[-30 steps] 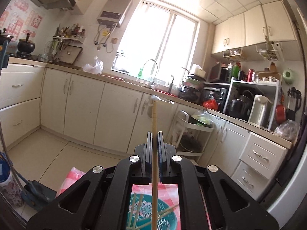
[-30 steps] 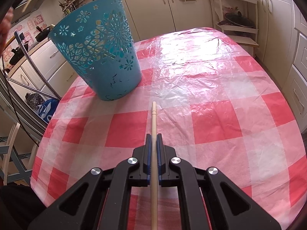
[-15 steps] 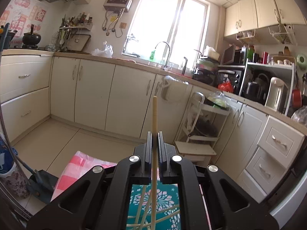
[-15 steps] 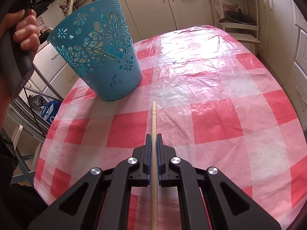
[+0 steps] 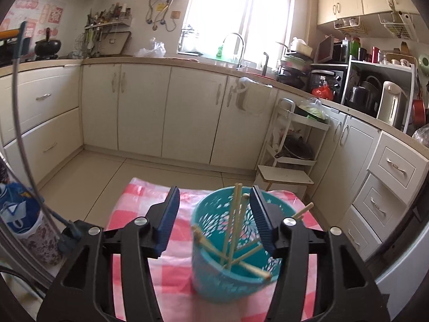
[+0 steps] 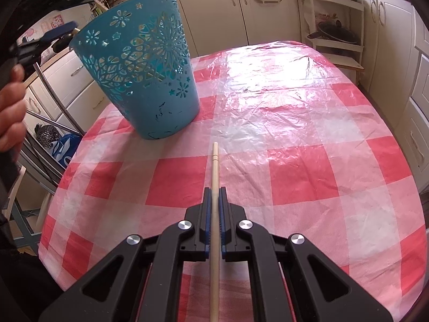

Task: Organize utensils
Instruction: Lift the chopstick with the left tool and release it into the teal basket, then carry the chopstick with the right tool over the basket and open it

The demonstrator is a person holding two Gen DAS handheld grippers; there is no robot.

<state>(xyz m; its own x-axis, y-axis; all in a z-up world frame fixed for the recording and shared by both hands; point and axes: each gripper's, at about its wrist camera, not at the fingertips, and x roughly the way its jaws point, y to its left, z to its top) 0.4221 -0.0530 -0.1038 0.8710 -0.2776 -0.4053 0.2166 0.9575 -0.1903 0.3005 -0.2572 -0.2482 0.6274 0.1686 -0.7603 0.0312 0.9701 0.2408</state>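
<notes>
A teal cut-out basket (image 5: 233, 271) stands on the red-checked tablecloth (image 5: 171, 276) and holds several wooden chopsticks (image 5: 232, 228). My left gripper (image 5: 214, 220) is open and empty, held above the basket's near rim. In the right wrist view the basket (image 6: 144, 80) stands at the table's far left. My right gripper (image 6: 214, 196) is shut on a single wooden chopstick (image 6: 214, 166) that points forward over the tablecloth (image 6: 295, 139), short of the basket.
Cream kitchen cabinets (image 5: 139, 112) and a white trolley rack (image 5: 292, 145) stand beyond the table's far edge. A metal chair frame (image 6: 45, 118) and a blue bag (image 6: 61, 147) lie left of the table. A hand (image 6: 10, 112) holds the left tool.
My left gripper has opened and let go of its chopstick, which now stands in the basket. The left view has tilted down towards the basket. The right gripper has barely moved.
</notes>
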